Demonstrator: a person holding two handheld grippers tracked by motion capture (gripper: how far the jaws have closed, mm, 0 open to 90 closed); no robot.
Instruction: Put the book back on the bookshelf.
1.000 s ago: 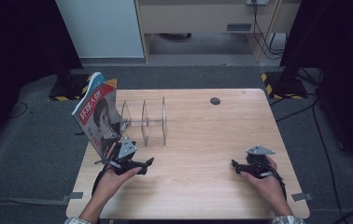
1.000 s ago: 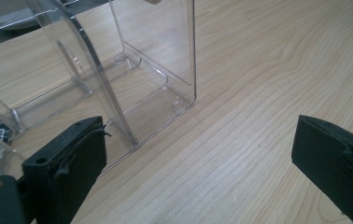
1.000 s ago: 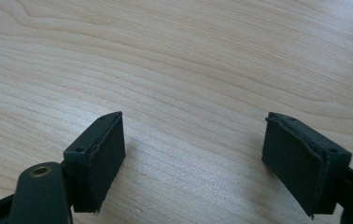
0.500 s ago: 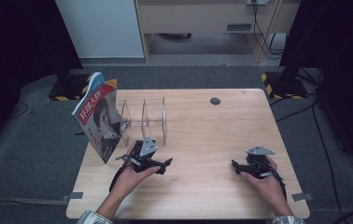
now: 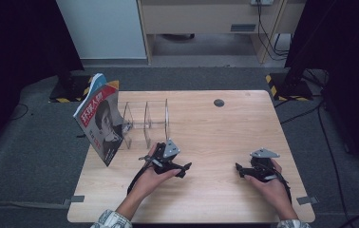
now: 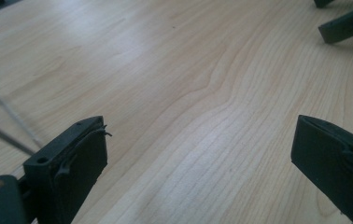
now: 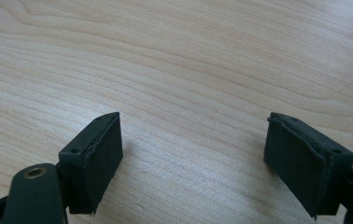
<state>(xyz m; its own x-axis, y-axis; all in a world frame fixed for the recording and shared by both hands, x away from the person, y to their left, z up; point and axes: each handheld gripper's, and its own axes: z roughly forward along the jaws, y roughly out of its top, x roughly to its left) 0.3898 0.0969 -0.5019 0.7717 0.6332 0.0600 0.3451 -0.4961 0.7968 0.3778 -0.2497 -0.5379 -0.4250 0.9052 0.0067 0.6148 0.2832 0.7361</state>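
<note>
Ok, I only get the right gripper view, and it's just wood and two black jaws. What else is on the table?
Observer: A magazine stands tilted at the left edge of the table.
Operator: What is it leaning on?
Observer: A clear rack. The magazine rests at its left end, but I cannot tell if it sits in a slot.
Operator: Is the other gripper holding the magazine?
Observer: No. The left gripper is open over bare wood, apart from the magazine.
</note>
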